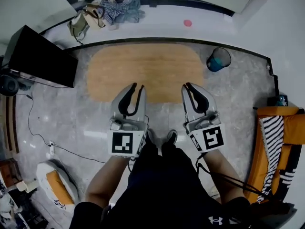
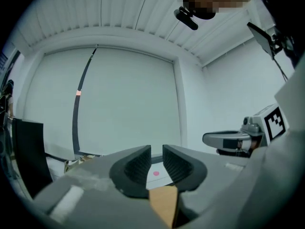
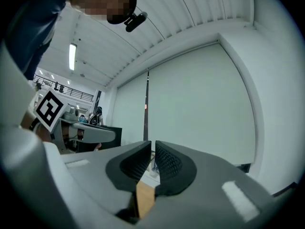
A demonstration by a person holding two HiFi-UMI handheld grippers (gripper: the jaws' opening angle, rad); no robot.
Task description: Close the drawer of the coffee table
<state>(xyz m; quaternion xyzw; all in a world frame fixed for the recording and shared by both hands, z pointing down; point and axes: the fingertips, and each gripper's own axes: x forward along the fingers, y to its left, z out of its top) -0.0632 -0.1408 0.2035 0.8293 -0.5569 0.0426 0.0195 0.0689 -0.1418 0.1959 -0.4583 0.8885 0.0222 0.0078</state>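
From above, in the head view, the coffee table (image 1: pixel 145 73) shows only its oval wooden top; its drawer is hidden. My left gripper (image 1: pixel 136 87) is held level above the table's near edge, open, with nothing between its fingers. In its own view the left gripper (image 2: pixel 157 159) looks at a pale wall, with a strip of the tabletop (image 2: pixel 164 204) below. My right gripper (image 1: pixel 188 86) hovers beside it at the same height. Only a narrow slit shows between the jaws of the right gripper (image 3: pixel 153 156), and nothing is in it.
A black screen (image 1: pixel 43 56) stands at the left, and a blue bin (image 1: pixel 218 59) right of the table. An orange chair with striped cloth (image 1: pixel 279 142) sits at the right. Clothes (image 1: pixel 112 9) and a pink object (image 1: pixel 188 23) lie beyond the table. A cable (image 1: pixel 38 132) runs along the floor.
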